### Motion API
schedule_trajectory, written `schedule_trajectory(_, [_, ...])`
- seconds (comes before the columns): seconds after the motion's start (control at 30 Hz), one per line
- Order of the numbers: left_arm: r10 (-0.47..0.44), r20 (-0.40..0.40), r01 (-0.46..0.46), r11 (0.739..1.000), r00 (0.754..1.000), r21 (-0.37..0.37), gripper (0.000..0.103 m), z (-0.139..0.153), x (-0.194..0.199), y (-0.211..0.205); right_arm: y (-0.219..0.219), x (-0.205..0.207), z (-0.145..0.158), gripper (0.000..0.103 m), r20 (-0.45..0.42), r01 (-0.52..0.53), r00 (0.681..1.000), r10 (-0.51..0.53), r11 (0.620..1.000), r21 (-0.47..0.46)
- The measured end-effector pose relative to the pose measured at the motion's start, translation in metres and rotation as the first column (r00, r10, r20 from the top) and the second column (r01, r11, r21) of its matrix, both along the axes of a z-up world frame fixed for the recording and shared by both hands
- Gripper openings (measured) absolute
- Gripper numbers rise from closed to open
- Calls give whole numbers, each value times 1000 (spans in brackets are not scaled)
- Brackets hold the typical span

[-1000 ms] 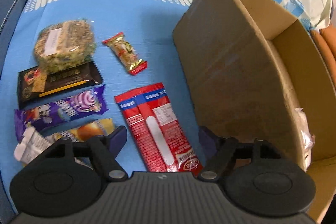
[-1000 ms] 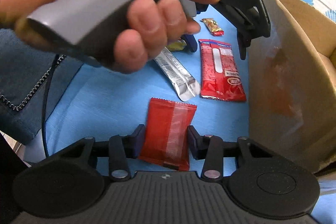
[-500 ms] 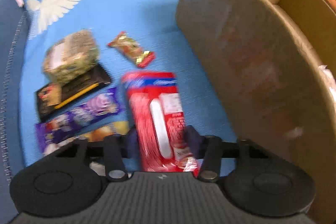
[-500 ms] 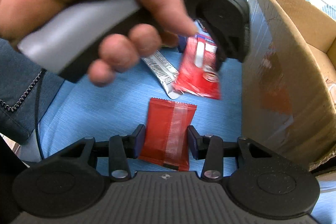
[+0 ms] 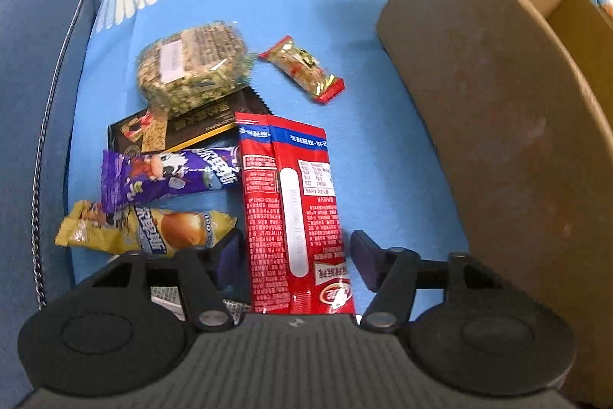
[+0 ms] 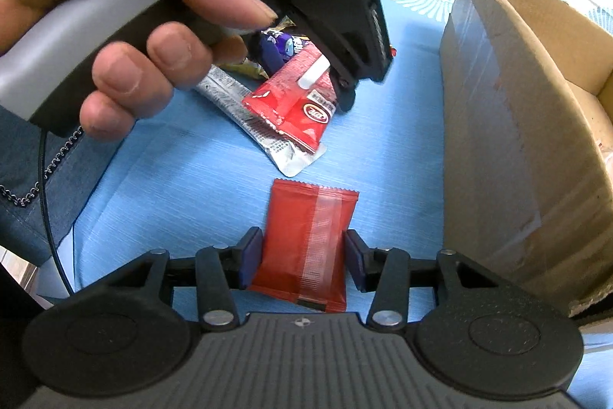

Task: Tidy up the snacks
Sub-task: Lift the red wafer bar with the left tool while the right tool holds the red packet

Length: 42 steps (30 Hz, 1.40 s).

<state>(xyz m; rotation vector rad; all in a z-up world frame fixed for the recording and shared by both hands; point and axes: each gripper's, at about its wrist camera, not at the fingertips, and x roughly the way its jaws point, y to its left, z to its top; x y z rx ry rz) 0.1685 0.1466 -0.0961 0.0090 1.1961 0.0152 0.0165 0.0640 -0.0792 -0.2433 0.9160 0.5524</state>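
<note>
My left gripper (image 5: 297, 255) is shut on a long red snack packet (image 5: 291, 202) and holds it lifted above the blue cloth; it also shows in the right wrist view (image 6: 295, 102), hanging from the left gripper (image 6: 306, 71). My right gripper (image 6: 302, 257) is shut on a small red packet (image 6: 306, 240). A cardboard box (image 5: 498, 125) stands to the right, also in the right wrist view (image 6: 509, 125).
On the cloth lie a green-speckled round pack (image 5: 191, 68), a gold and red candy (image 5: 302, 69), a black bar (image 5: 180, 129), a purple bar (image 5: 168, 175), a yellow packet (image 5: 153, 229) and a silver wrapper (image 6: 260, 125). A blue cushion (image 5: 34, 102) borders the left.
My left gripper closed on the long red packet and lifted it off the cloth. My right gripper stayed still, shut on the small red packet.
</note>
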Motion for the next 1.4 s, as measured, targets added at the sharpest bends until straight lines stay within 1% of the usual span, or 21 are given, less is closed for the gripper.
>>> schedule_trajectory(0.1, [-22,-4,22,1000,1000,21,75,-4,1,-5,0,4,0,55,-7,9,1000,-9,1000,2])
schedule_trajectory(0.2, [-34,-4,34,999,999,35,75,-7,2,-7,0,7,-3,61,-12,9,1000,-9,1000,-1])
schedule_trajectory(0.37, [-36,3,35,999,999,36,75,-10,1,-7,2,6,-4,61,-2,3,1000,-3,1000,-7])
schedule_trajectory(0.43, [-38,11,38,998,999,42,70,-9,0,-8,5,3,-3,55,6,-5,1000,5,1000,-9])
schedule_trajectory(0.47, [-41,16,41,998,999,41,64,-8,-1,-8,6,1,-2,48,11,-12,1000,12,1000,-6])
schedule_trajectory(0.5, [-43,21,42,998,999,38,57,-8,-1,-8,6,0,-1,46,18,-20,1000,21,1000,-7])
schedule_trajectory(0.53, [-40,25,39,999,999,35,55,-6,-1,-8,7,-1,-1,46,26,-29,999,30,999,-12])
schedule_trajectory(0.6, [-30,31,29,999,999,22,46,-4,-1,-5,6,-5,0,45,35,-41,999,41,999,-11])
schedule_trajectory(0.63, [-26,37,25,1000,999,13,43,-2,-1,-4,6,-5,0,44,36,-43,998,43,999,-6])
schedule_trajectory(0.67, [-22,41,22,1000,999,4,32,0,-2,-4,5,-5,1,44,35,-45,998,45,999,2])
schedule_trajectory(0.7, [-18,47,19,1000,999,-8,18,2,-3,-3,5,-6,2,44,36,-46,998,46,999,7])
schedule_trajectory(0.73, [-15,56,16,1000,998,-26,13,5,-4,-2,5,-6,3,44,43,-48,998,47,999,13])
schedule_trajectory(0.77, [-8,69,11,999,998,-36,12,8,-6,-1,4,-8,5,44,52,-50,997,49,999,18])
schedule_trajectory(0.97, [27,112,-19,998,993,-65,10,21,-20,7,-1,-17,16,44,114,-77,991,72,996,36])
schedule_trajectory(1.1, [68,155,-51,993,986,-108,10,33,-32,18,-5,-23,21,44,133,-83,988,77,996,41])
schedule_trajectory(1.23, [119,205,-90,985,972,-148,10,47,-51,29,-9,-26,32,44,165,-104,982,95,993,49])
schedule_trajectory(1.4, [204,259,-154,967,944,-201,10,64,-77,41,-17,-26,49,44,182,-125,977,109,989,79])
